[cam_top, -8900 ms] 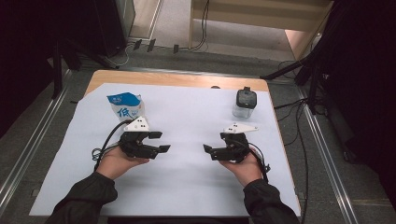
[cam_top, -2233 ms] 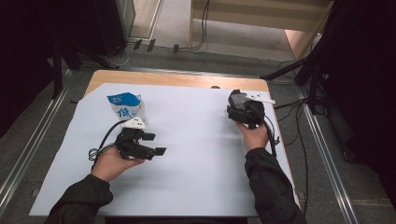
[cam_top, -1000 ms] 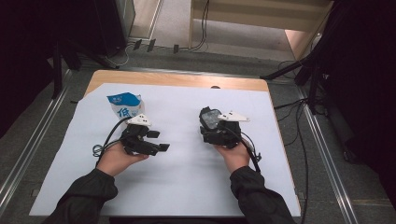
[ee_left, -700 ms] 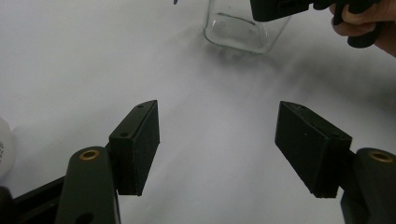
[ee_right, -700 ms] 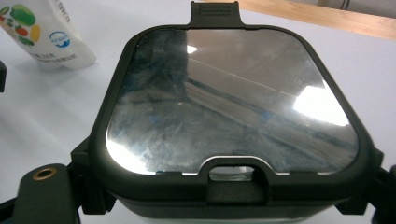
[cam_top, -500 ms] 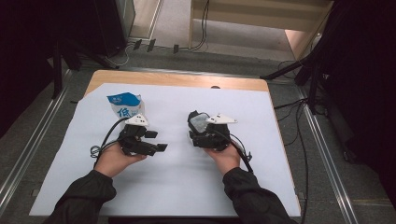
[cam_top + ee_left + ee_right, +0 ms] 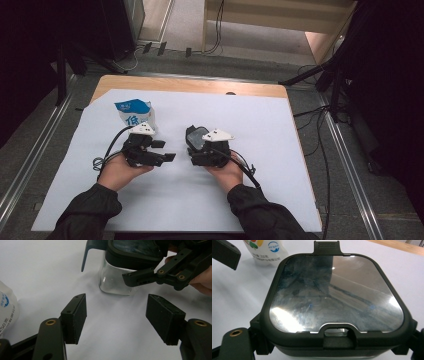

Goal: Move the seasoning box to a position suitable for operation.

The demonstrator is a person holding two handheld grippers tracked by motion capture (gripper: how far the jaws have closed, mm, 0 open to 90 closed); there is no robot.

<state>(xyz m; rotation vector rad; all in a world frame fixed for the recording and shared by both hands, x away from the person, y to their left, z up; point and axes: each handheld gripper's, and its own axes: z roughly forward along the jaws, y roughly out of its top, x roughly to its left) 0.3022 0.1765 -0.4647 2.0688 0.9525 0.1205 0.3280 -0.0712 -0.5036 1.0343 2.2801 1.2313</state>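
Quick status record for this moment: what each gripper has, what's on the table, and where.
right gripper: shut on the jar, a clear glass one with a dark lid
jar position: mid-table on the white sheet, bottom resting on it
left gripper: open, nothing between the jaws, aimed at the jar
pouch: blue and white, upright, beyond the left gripper

Bright sheet, dark surrounds; glare on lid.

Left gripper jaws parted, recently narrowing, nothing between them; right gripper clamped, both forearms low.
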